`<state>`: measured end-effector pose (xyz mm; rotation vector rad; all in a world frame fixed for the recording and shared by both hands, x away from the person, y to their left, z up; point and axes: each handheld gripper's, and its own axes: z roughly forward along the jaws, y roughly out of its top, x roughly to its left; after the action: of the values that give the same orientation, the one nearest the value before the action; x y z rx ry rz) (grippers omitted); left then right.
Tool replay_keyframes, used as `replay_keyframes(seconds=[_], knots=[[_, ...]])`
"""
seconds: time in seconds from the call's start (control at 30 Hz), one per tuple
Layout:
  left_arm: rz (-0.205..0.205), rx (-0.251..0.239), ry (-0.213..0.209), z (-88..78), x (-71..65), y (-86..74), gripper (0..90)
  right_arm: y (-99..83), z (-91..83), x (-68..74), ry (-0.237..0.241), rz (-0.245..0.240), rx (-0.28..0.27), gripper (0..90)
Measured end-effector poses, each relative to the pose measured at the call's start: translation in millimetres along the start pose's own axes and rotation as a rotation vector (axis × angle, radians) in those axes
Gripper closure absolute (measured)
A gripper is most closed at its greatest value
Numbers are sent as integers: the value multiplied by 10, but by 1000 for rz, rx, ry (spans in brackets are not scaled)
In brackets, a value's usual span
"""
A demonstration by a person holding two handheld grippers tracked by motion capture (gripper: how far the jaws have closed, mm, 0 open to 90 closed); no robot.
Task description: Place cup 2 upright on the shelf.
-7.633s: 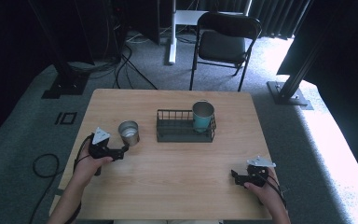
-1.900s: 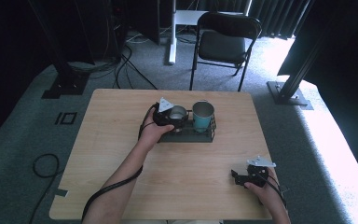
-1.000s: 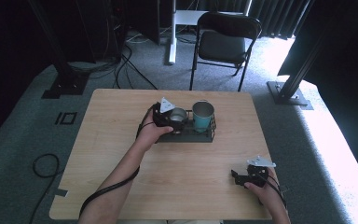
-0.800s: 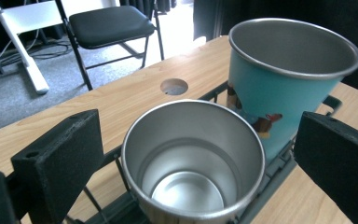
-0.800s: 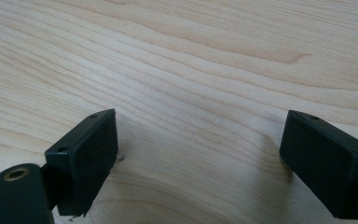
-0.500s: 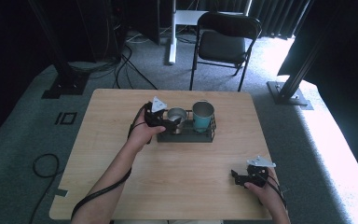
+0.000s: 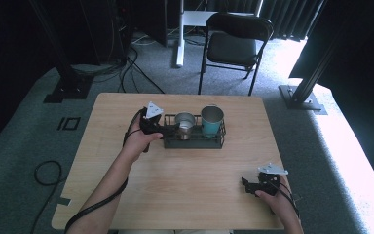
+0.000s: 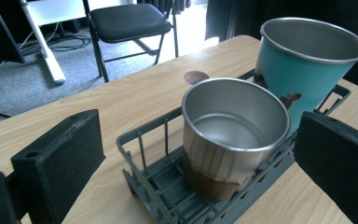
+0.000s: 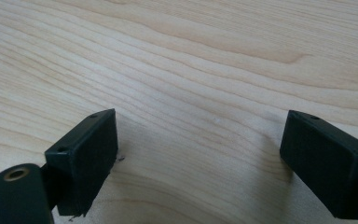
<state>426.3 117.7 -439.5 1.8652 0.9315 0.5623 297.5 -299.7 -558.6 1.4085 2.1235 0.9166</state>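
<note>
A bare steel cup [image 7: 184,124] [image 8: 230,133] stands upright in the left half of a dark wire rack [image 7: 195,143] [image 8: 144,154]. Beside it, in the right half, stands a teal steel cup [image 7: 212,120] [image 8: 307,65]. My left gripper [image 7: 161,127] [image 8: 196,170] is open just left of the rack, its jaws spread wide and apart from the steel cup. My right gripper [image 7: 248,185] [image 9: 200,163] rests open near the table's front right, with bare wood between its jaws.
The wooden table [image 7: 190,195] carries the rack near its back middle. A black folding chair [image 7: 233,46] [image 8: 121,21] stands behind the table. A white desk leg [image 7: 180,34] and cables lie on the grey carpet beyond.
My left gripper carried the steel cup from the table's left into the rack, let it go, and has now drawn back to the left. The right gripper has stayed still.
</note>
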Motion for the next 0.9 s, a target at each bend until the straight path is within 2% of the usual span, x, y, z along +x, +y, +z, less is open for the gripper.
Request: replay_keyframes(seconds=[0.17,0.6,0.9], knots=[[-11,-1,6,-66,39,-42,24,0,0,0,0,0,0,109],[-42,-5,42,-391,216,-220,24,0,0,1,0,0,0,109],[-63,-2,65,-552,316,-369,24,0,-1,1,0,1,1,110]])
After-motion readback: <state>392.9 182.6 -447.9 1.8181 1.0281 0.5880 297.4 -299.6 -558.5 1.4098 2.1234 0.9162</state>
